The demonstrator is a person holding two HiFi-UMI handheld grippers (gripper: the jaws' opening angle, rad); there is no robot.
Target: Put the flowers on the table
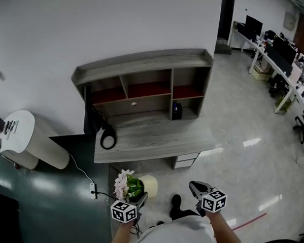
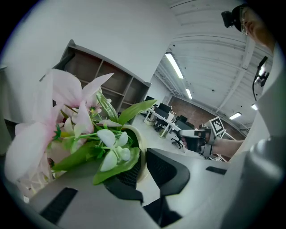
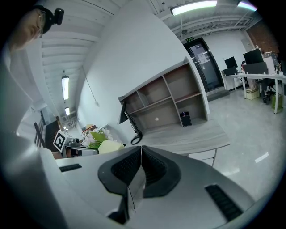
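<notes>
The surface [image 1: 156, 139] lies ahead of me and the flowers [image 1: 124, 185] are in the air short of it, so I judge the carry and set-down are both left to do. My left tongs [image 1: 141, 199] clamp the pot [image 1: 149, 185] by its rim. My right tongs [image 1: 199, 188] are closed on nothing.

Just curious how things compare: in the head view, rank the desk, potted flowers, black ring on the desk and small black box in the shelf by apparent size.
1. desk
2. potted flowers, though they are nearer the camera, which makes them look bigger
3. black ring and black box: too alike to rank
</notes>
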